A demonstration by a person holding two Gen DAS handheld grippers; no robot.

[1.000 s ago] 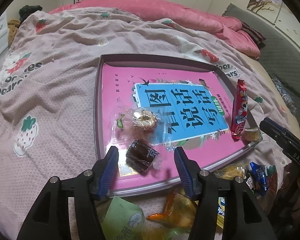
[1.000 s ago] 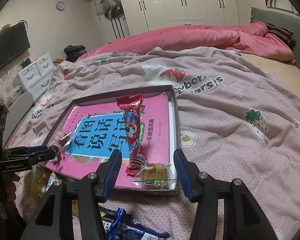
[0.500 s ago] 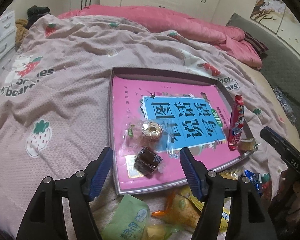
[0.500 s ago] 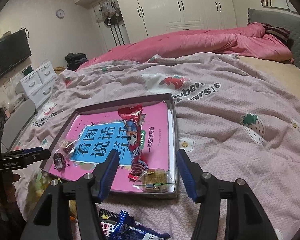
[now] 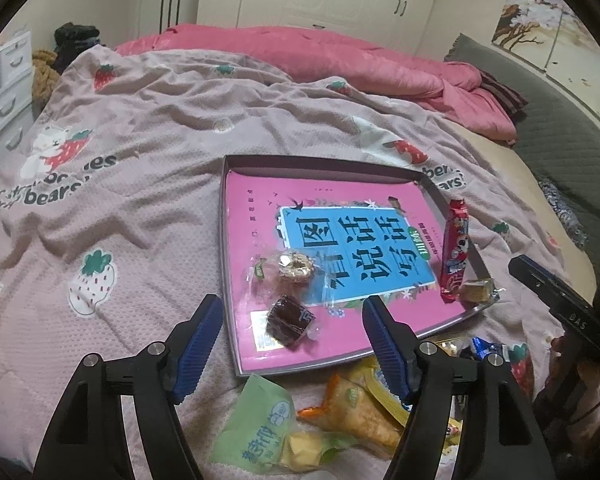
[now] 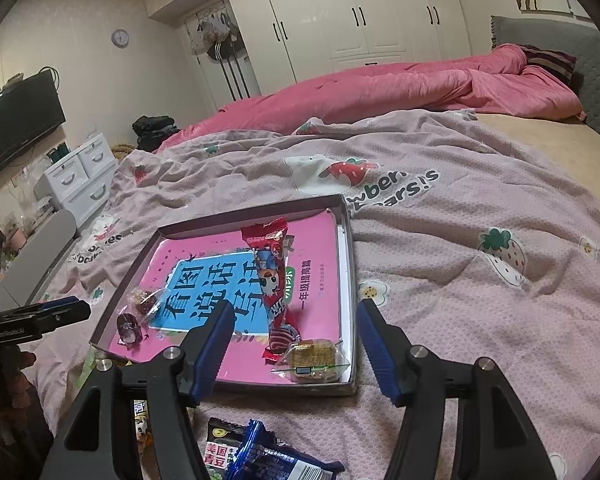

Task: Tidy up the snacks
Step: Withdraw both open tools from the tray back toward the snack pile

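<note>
A shallow grey tray (image 5: 225,240) holding a pink book lies on the bedspread. In it are a dark brown wrapped cake (image 5: 290,320), a golden ring snack (image 5: 296,268), a long red packet (image 5: 454,252) and a cracker pack (image 5: 476,290). My left gripper (image 5: 293,308) hovers above the cake, its jaws opening, with nothing between the pads. My right gripper (image 6: 295,308) hangs over the tray's near corner (image 6: 350,280), above the red packet (image 6: 274,280) and cracker pack (image 6: 312,360). Its jaws are opening too and hold nothing.
Loose snacks lie on the bedspread in front of the tray: a green packet (image 5: 260,436), an orange-yellow packet (image 5: 356,408) and a blue packet (image 6: 268,456). A pink duvet (image 6: 400,84) is bunched at the far side. White drawers (image 6: 80,180) stand left of the bed.
Both grippers' jaws have widened. The left gripper has risen and drawn back from the dark cake, which stays in the tray. The right gripper has hardly moved.
</note>
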